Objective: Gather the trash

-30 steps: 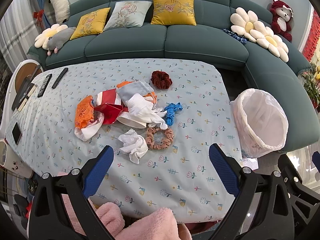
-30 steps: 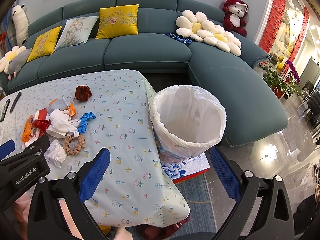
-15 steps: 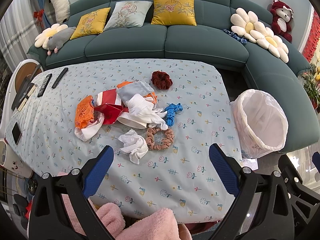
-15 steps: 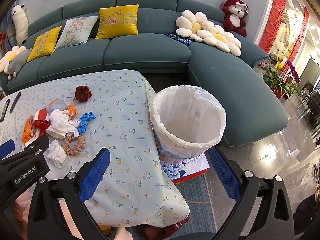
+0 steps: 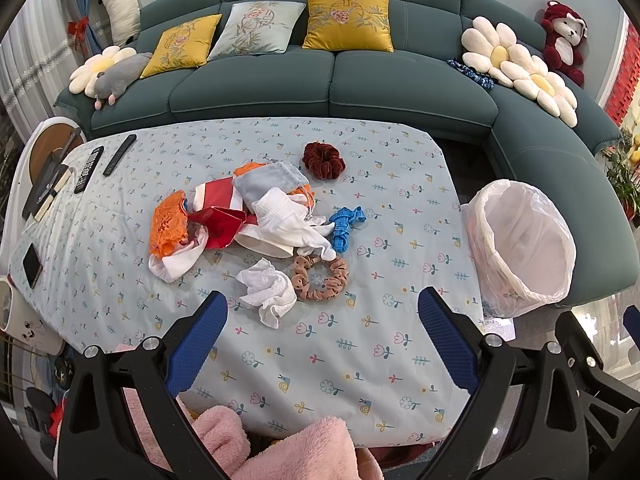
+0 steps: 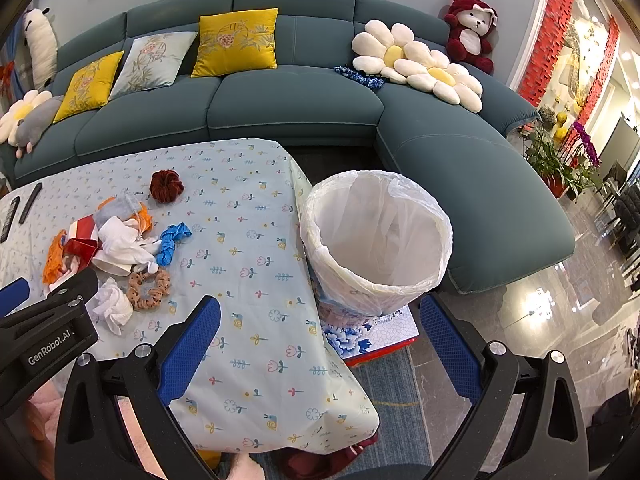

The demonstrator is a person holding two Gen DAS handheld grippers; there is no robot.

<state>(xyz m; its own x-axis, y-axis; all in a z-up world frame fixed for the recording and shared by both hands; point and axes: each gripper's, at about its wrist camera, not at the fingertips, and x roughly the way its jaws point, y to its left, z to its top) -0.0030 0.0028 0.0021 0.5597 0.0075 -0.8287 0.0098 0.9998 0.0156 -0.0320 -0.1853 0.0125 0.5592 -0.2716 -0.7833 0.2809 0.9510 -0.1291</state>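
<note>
Left wrist view: left claw wide, empty, over tabletop w/ white tissue; bin base hidden. Right claw wide, empty.

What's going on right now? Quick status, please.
Left gripper open, empty. Right gripper open, empty. Crumpled tissue and wrappers on table, untouched; bin empty. Nothing in the way.

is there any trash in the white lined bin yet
No, the right wrist view looks into the white plastic-lined trash bin and shows only the bare liner, while the crumpled white tissue lies on the table.
</note>
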